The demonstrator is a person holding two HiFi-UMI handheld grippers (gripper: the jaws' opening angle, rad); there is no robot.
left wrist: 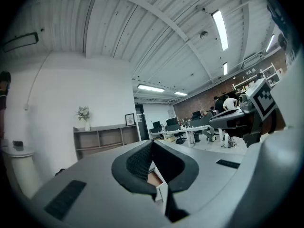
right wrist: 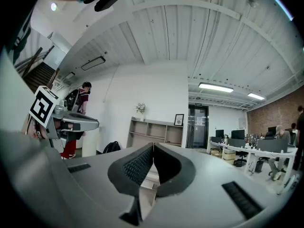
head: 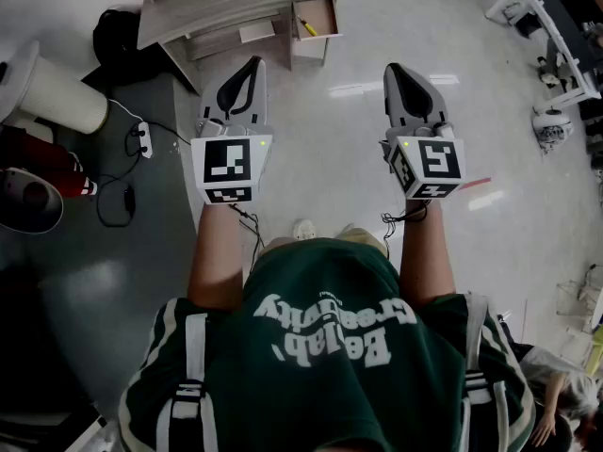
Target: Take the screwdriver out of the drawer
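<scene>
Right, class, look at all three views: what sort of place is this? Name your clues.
Most likely an open-plan office or lab: rows of desks with monitors, a brick wall, strip lights overhead, and a wooden shelf unit.

Head view looks down on left claw (head: pixel 255 61) and right claw (head: pixel 390 67).

The pale glossy floor (head: pixel 339 149) carries a wooden desk (head: pixel 221 3) at twelve o'clock. An open drawer (head: pixel 323 14) under the desk's edge holds a yellow screwdriver (head: pixel 308 28). A black bag (head: pixel 115 34) lies at eleven o'clock. At nine o'clock, on the darker grey patch, lie a white power strip (head: pixel 143 139) and a black cable (head: pixel 118 203). A red strip (head: pixel 476 184) lies on the floor at three o'clock.
</scene>
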